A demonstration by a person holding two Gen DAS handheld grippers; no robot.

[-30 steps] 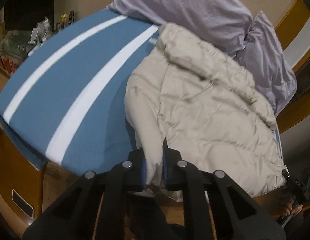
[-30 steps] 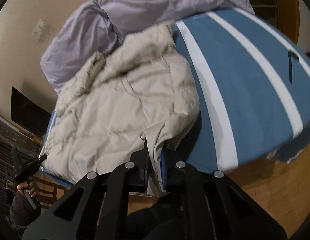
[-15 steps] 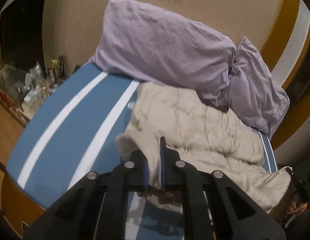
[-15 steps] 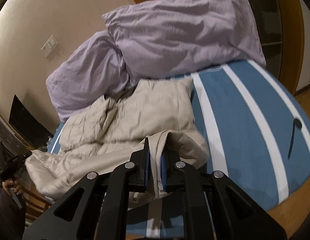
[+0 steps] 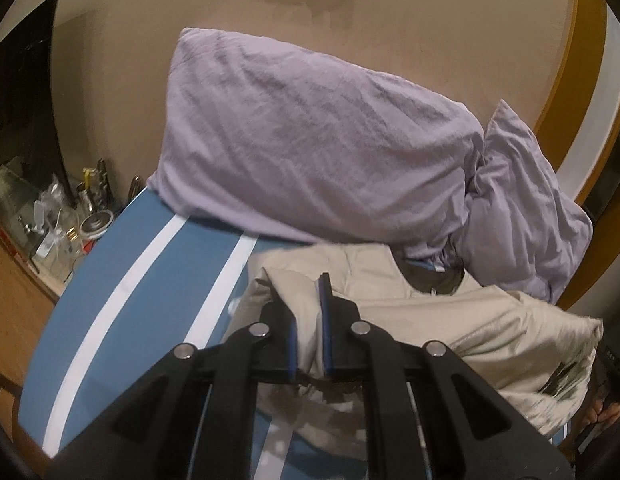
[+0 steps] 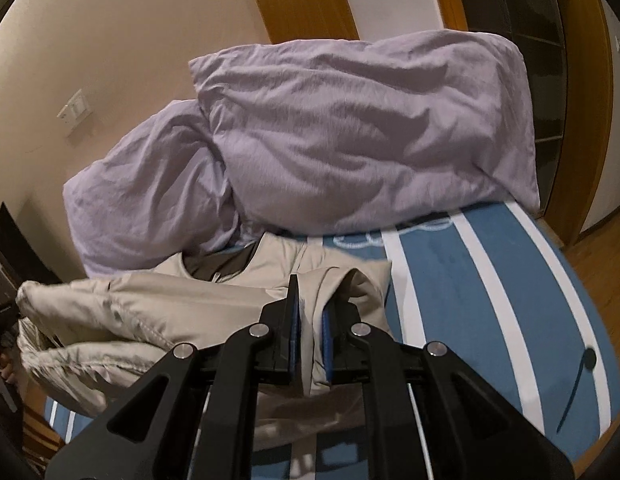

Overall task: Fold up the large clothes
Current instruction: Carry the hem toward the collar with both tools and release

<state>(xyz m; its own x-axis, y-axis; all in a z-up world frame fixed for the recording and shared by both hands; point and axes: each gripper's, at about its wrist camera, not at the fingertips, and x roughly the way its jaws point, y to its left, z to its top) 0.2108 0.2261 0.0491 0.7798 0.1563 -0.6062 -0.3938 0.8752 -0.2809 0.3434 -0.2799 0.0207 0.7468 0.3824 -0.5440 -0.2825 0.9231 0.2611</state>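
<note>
A beige puffer jacket [image 5: 462,320] lies on a blue bed cover with white stripes [image 5: 142,280]. My left gripper [image 5: 308,300] is shut on a bottom corner of the jacket and holds it over the jacket's upper part, near the dark collar lining [image 5: 434,280]. My right gripper [image 6: 310,304] is shut on the other bottom corner of the jacket [image 6: 182,312], held over the collar end. The folded-over hem hangs between the grippers. The bed cover [image 6: 490,300] extends to the right in the right wrist view.
Two lilac pillows [image 5: 310,152] [image 5: 526,208] lean on the wall behind the jacket; they also show in the right wrist view [image 6: 370,132] [image 6: 150,192]. A cluttered side table with jars [image 5: 58,224] stands left of the bed. A dark cable [image 6: 578,384] lies on the cover.
Both grippers have carried the jacket's bottom edge forward from the near bed edge toward the pillows, folding the lower half over the upper half.
</note>
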